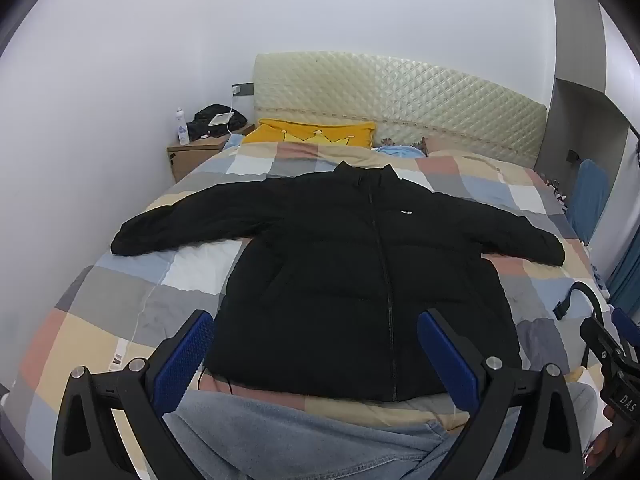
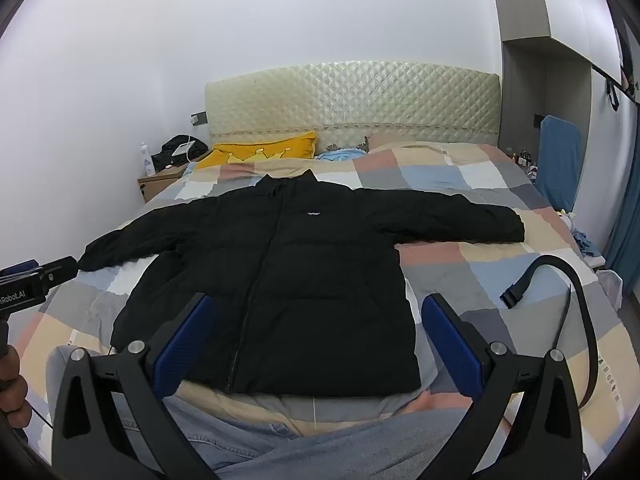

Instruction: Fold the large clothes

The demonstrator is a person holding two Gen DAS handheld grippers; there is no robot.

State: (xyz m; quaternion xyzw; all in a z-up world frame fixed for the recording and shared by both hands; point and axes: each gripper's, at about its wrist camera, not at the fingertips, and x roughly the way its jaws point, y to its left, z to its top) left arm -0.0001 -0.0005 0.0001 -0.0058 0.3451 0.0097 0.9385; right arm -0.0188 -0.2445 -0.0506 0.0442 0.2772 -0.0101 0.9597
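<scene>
A large black puffer jacket (image 1: 352, 264) lies flat and face up on the bed, zipped, collar toward the headboard, both sleeves spread out sideways. It also shows in the right wrist view (image 2: 288, 272). My left gripper (image 1: 316, 344) is open and empty, held above the jacket's hem near the bed's foot. My right gripper (image 2: 316, 332) is open and empty too, above the hem's right part. Each gripper shows at the edge of the other's view: the right gripper (image 1: 616, 356) and the left gripper (image 2: 32, 280).
The bed has a checked quilt (image 1: 132, 292) and a padded headboard (image 1: 400, 96). A yellow pillow (image 1: 312, 134) lies at the head. Light blue jeans (image 1: 304, 436) lie at the foot. A black strap (image 2: 560, 280) lies at the right. A nightstand (image 1: 196, 152) stands at the far left.
</scene>
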